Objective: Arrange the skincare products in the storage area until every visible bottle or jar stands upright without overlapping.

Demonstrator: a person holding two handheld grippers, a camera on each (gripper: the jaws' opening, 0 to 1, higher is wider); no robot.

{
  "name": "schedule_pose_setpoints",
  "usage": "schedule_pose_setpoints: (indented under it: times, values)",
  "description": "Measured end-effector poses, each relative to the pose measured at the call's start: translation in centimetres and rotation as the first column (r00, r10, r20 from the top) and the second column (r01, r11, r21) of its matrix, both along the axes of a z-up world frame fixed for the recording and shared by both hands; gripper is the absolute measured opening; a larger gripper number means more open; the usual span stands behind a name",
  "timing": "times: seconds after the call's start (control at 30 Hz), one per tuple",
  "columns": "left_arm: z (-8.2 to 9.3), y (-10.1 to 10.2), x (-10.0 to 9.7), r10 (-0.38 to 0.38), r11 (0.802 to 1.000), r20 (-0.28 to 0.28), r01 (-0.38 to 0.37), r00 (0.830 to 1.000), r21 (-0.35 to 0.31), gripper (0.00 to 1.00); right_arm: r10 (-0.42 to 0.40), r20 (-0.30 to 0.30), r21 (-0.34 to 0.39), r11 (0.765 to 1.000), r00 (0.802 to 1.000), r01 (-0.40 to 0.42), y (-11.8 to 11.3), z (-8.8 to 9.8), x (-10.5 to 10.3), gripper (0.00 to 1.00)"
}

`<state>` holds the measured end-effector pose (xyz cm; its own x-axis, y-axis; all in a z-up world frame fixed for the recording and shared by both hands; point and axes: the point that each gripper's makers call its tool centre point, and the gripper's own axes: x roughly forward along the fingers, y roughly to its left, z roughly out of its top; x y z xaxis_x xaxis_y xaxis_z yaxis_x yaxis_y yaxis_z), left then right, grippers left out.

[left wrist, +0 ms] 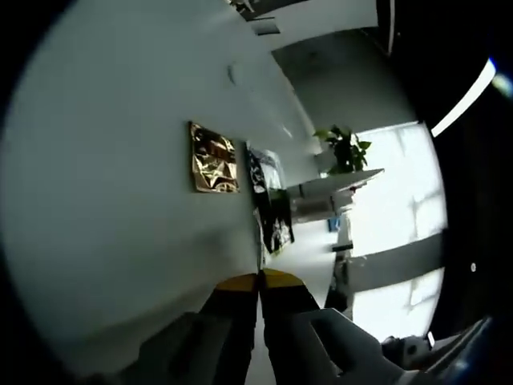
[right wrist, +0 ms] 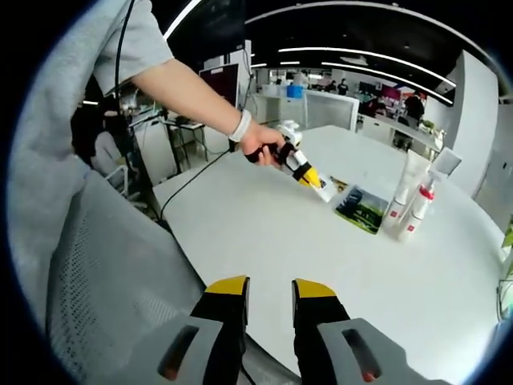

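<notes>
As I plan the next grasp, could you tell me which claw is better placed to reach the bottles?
Left, probably: the left claw is over the table close to the bottles; the right claw, open, sits at the near edge.

Black jaws capped with yellow tips on the right claw [right wrist: 268,290], set in pale grey housings with small reddish slots. Same black, yellow-tipped build on the left claw [left wrist: 259,281]. Grey short sleeve [right wrist: 120,36], white wristband [right wrist: 240,127], thin black cable [right wrist: 188,180] trailing from the left claw.
</notes>
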<state>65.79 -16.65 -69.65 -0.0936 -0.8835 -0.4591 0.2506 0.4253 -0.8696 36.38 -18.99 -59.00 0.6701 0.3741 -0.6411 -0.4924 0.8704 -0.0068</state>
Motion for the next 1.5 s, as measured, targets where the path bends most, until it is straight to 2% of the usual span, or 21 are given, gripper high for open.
schedule_pose_setpoints:
  times: [0.1, 0.23, 0.3, 0.37, 0.57, 0.77, 1.0, 1.27, 1.5]
  values:
    - [-0.7, 0.1, 0.2, 0.002, 0.999, 0.004, -0.002, 1.000, 0.038, 0.00, -0.006, 0.000, -0.002, 1.000, 1.000, 0.006, -0.1, -0.1, 0.0, 0.16]
    - [-0.9, -0.4, 0.0, 0.013, 0.999, -0.018, -0.012, 1.000, 0.040, 0.00, -0.008, -0.005, -0.007, 1.000, 1.000, 0.008, -0.2, -0.2, 0.0, 0.15]
    - [-1.2, -0.5, 0.2, 0.027, 0.998, -0.028, -0.025, 0.999, 0.062, 0.00, -0.007, -0.010, -0.008, 1.000, 1.000, 0.007, -0.2, -0.3, 0.0, 0.15]
    - [-1.5, -0.4, 0.2, 0.026, 0.996, -0.015, -0.024, 1.000, 0.091, 0.00, -0.005, -0.019, -0.015, 1.000, 1.000, 0.004, -0.2, -0.4, -0.1, 0.16]
    - [-1.3, -0.2, -0.1, -0.014, 0.992, -0.023, 0.017, 1.000, 0.127, 0.01, 0.001, -0.023, -0.012, 1.000, 1.000, -0.001, -0.1, -0.5, -0.1, 0.16]
    - [-1.8, 0.3, -0.3, -0.076, 0.976, 0.015, 0.071, 0.997, 0.204, 0.05, 0.018, -0.031, -0.016, 1.000, 0.999, -0.018, 0.2, -0.7, -0.3, 0.16]
    - [-1.7, 0.7, -0.1, -0.079, 0.973, 0.012, 0.074, 0.997, 0.219, 0.07, 0.024, -0.031, -0.012, 1.000, 0.999, -0.025, 0.3, -0.6, -0.3, 0.15]
    - [-1.1, 0.8, 0.9, -0.034, 0.974, 0.021, 0.029, 0.999, 0.227, 0.17, 0.029, -0.024, -0.015, 0.999, 0.999, -0.029, 0.3, -0.5, -0.3, 0.15]
    - [-1.1, 1.3, 0.2, -0.072, 0.967, 0.030, 0.063, 0.997, 0.248, 0.20, 0.033, -0.021, -0.007, 0.999, 0.999, -0.033, 0.5, -0.4, -0.3, 0.15]
